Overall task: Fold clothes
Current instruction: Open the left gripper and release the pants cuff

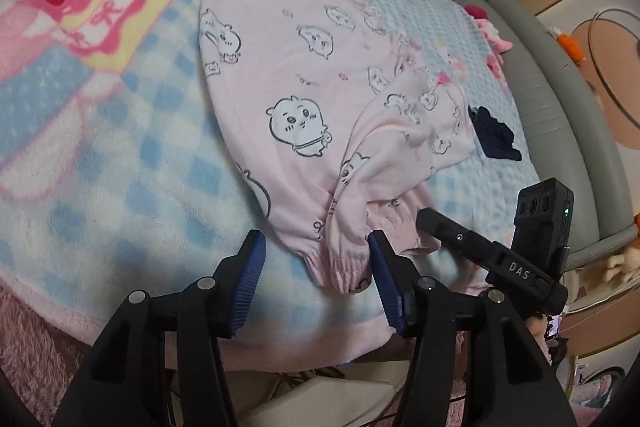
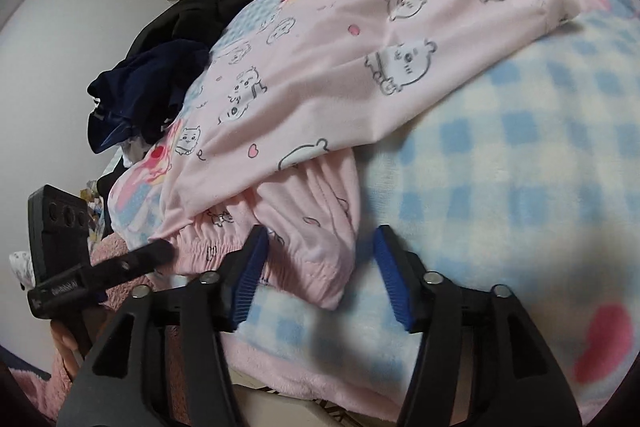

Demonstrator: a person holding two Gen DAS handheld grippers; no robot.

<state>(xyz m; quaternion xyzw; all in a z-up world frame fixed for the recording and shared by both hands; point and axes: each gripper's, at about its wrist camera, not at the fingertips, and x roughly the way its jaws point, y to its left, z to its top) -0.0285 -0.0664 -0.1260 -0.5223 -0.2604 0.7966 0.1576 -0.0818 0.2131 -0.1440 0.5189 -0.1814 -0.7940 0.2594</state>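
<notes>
Left wrist view | pink pajama pants (image 1: 288,67) lay flat on bed blanket (image 1: 120,147), ready for folding | left gripper (image 1: 316,263) jaws released, straddling elastic cuff | right gripper (image 2: 318,267) jaws released around waistband corner

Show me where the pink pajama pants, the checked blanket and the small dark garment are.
pink pajama pants (image 1: 280,67): left wrist view, flat middle of the leg.
checked blanket (image 2: 520,147): right wrist view, bare blue-and-white patch.
small dark garment (image 1: 494,139): left wrist view, its crumpled middle.
</notes>
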